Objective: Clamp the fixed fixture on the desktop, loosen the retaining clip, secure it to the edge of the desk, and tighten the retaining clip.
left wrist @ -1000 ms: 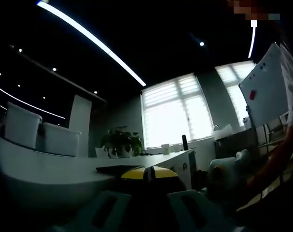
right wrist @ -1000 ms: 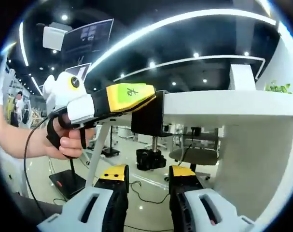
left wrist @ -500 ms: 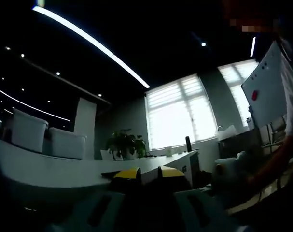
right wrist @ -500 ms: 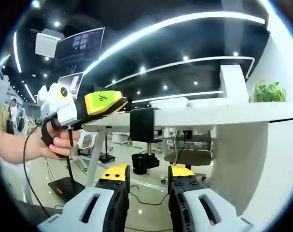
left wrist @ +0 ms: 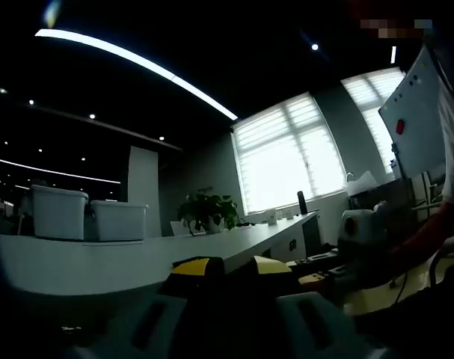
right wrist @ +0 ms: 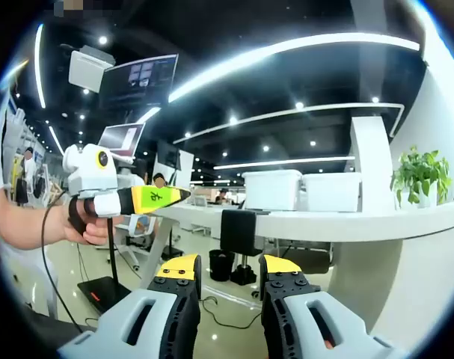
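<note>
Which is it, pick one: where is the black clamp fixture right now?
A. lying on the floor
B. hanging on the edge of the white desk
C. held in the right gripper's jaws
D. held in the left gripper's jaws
B: in the right gripper view the black clamp fixture sits on the white desk edge, its screw hanging below, apart from both grippers.

- The black fixture [right wrist: 239, 233] sat clamped on the desk [right wrist: 346, 223] edge, its screw hanging below.
- Open air lay between it and the right gripper [right wrist: 227, 271], whose jaws stood parted.
- The left gripper [right wrist: 153, 198] hovered left of the fixture, apart from it.
- Two white bins [right wrist: 301, 190] and a plant [right wrist: 419, 173] occupied the desktop further along.
</note>
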The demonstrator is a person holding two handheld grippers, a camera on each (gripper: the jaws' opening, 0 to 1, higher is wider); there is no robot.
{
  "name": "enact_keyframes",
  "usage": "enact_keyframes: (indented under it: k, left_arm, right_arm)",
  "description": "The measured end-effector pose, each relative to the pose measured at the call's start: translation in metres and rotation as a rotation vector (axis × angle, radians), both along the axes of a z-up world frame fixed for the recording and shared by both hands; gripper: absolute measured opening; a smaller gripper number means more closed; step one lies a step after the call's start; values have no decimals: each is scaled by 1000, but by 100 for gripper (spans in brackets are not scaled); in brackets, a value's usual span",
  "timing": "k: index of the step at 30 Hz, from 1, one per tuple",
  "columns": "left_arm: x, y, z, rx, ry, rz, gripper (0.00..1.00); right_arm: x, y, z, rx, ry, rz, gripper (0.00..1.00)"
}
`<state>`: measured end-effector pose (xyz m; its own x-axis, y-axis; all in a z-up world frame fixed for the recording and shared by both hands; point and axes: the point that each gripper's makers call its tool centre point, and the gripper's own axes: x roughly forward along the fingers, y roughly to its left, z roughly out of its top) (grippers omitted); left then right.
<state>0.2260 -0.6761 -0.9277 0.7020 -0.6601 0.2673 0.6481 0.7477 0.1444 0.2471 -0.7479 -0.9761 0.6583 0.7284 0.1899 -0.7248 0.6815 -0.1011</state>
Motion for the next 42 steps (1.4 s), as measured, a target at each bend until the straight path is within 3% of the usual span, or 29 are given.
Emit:
enact_keyframes:
  k: [4, 13, 22, 33, 39, 42]
  left_arm:
    - [-8, -3, 2, 15, 3, 2, 22]
    - [-14, 9, 4, -25, 37, 42, 22]
    - [-27, 34, 11, 10, 33, 96, 23]
    - [-42, 62, 33, 61, 36, 152, 23]
    - [-46, 72, 48, 88, 44, 168, 29]
    - [-49, 79, 54, 86, 55, 166, 35]
  right_arm:
    - [-7, -9, 14, -1, -22, 0, 30]
    - [-21, -21, 39, -24, -45, 21, 31]
    - [-26, -38, 69, 7, -33, 20, 31]
    - [-41, -71, 82, -94, -17, 30, 34]
    - [-45, -99, 102, -105, -14, 5, 34]
    - [-48, -104, 107, -157, -18, 4, 37]
